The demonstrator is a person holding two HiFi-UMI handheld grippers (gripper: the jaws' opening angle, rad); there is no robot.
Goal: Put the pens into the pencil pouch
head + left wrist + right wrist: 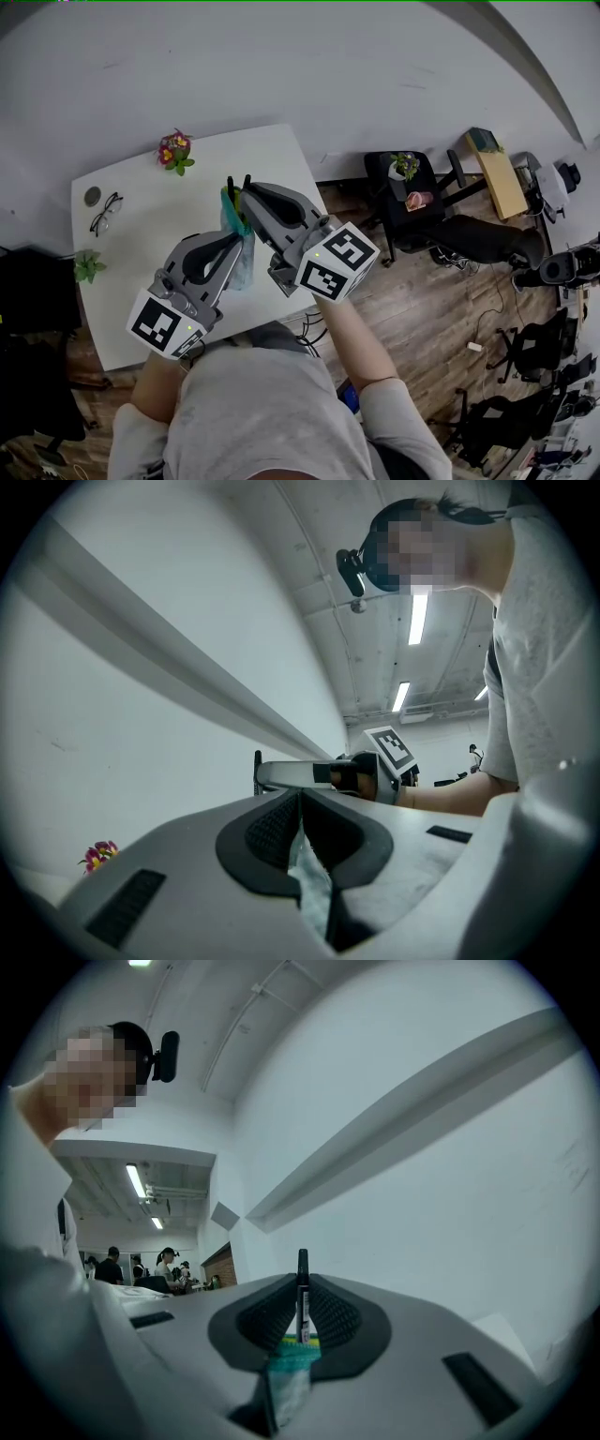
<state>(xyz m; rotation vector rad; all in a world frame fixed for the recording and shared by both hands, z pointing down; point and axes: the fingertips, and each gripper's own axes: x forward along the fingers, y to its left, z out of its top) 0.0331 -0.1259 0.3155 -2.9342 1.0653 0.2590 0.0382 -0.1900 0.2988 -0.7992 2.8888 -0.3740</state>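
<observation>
Left gripper (298, 806) clamps the translucent teal pencil pouch (246, 267). Right gripper (249, 195) pinches a black pen (302, 1283) above its rim.

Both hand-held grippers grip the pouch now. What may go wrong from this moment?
1. The right hand-held gripper pinches a pen together with the green rim of the pouch, and the pen stands well above the rim. When the jaws open, it may tip out.
2. The left hand-held gripper holds only a thin fold of the pouch; the fold may slip and the pouch may sag.
</observation>
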